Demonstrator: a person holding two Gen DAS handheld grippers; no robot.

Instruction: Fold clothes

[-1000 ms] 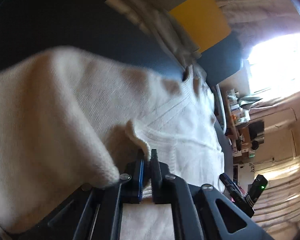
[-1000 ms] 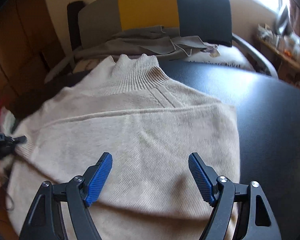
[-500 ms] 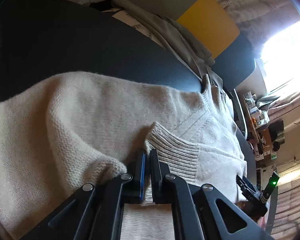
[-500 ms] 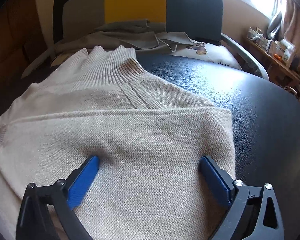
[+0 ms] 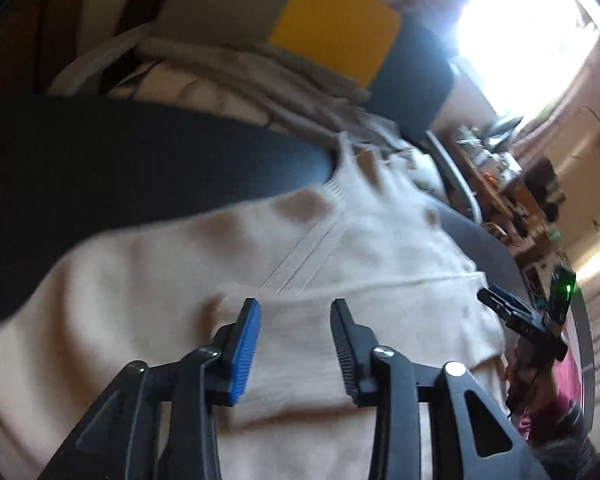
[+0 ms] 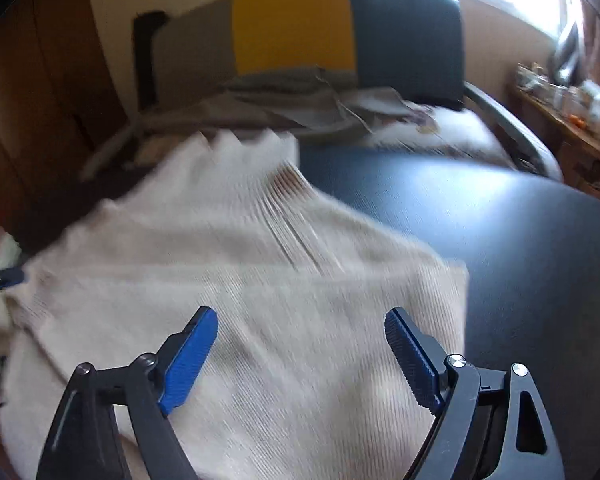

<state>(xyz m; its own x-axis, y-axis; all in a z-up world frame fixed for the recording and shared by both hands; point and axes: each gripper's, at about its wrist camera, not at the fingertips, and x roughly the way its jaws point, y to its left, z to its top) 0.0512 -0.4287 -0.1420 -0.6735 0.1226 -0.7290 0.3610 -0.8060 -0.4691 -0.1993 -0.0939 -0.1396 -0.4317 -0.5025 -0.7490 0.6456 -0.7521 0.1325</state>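
Note:
A cream knitted sweater (image 5: 360, 256) with a ribbed turtleneck collar lies on a dark round table (image 5: 100, 172), its sleeves folded across the body. My left gripper (image 5: 296, 312) is open and empty just above the folded sleeve. In the right wrist view the sweater (image 6: 260, 288) fills the middle and my right gripper (image 6: 300, 324) is open wide and empty above its lower part. The right gripper also shows in the left wrist view (image 5: 516, 312) at the sweater's far edge. Both views are motion-blurred.
A chair with a grey, yellow and dark blue back (image 6: 300, 36) stands behind the table, with grey clothes (image 6: 300, 112) piled on its seat. A cluttered shelf (image 6: 564, 96) and a bright window are at the right. Bare dark table (image 6: 520, 240) lies right of the sweater.
My left gripper has let go of the ribbed sleeve cuff and opened; the sleeve now lies on the sweater. My right gripper has lifted slightly off the sweater and stays open.

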